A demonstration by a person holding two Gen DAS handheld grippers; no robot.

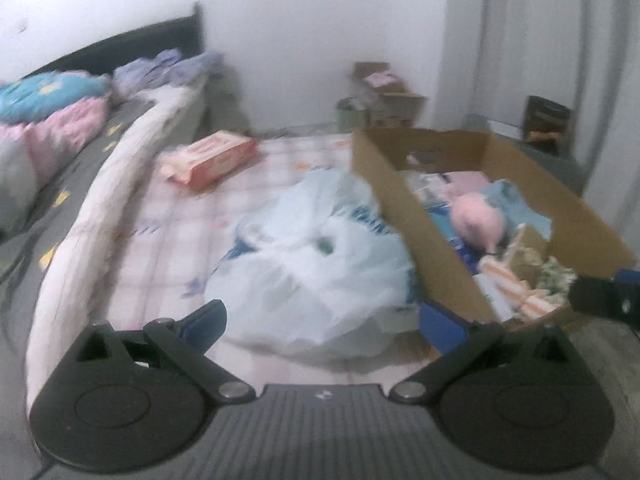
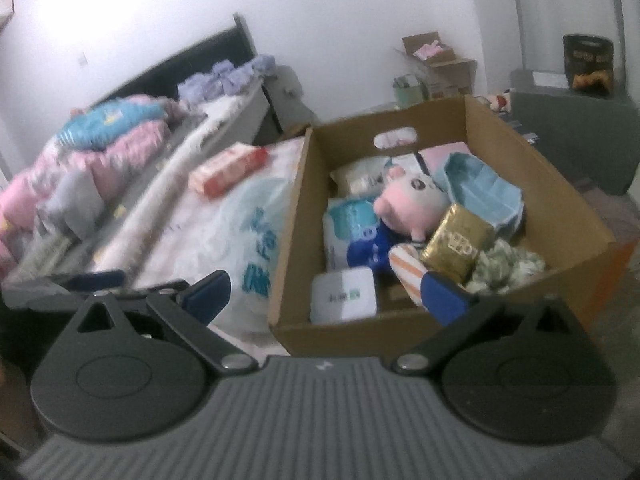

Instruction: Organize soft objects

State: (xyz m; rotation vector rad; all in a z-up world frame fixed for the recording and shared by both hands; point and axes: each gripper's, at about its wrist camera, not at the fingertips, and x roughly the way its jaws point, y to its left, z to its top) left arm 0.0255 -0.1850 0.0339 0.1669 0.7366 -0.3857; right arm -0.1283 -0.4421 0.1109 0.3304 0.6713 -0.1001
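While both claws hung empty above the low mattress, nothing lay between either pair of blue pads. Left gripper (image 1: 324, 320) — jaws spread wide, pointed down at the crumpled white plastic bag with blue lettering (image 1: 316, 264). Right gripper (image 2: 326, 294) — jaws equally wide, nothing held, poised over the near wall of the open brown cardboard box (image 2: 500, 136).

Bag lay on the pink-checked mattress cover (image 1: 208, 208), touching the box's left wall. Judged light, limp, slippery; thin film would tear under a hard pinch. Best hold: a gathered fold near the top, or the handles if they could be found — blur hid them.

Box already well filled: pink plush pig (image 2: 408, 200) near the middle, gold foil-wrapped block (image 2: 458, 242) just right of it, crumpled pale-blue fabric (image 2: 484, 188) behind, white soft packs (image 2: 344, 296) at the near left corner. Plush judged soft and springy, safe to squeeze anywhere on the body. Foil pack looked stiffer and slick; take it across its narrow sides.

Farther left on the mattress, a red-and-white soft pack of tissues (image 1: 212, 158) lay alone, well apart from the box. Likely compressible, film-wrapped, light; grip across the short width.

Beyond, on the grey bed (image 1: 48, 232), pink and blue bedding lay piled. Smaller cartons (image 2: 440, 64) stood against the far wall.
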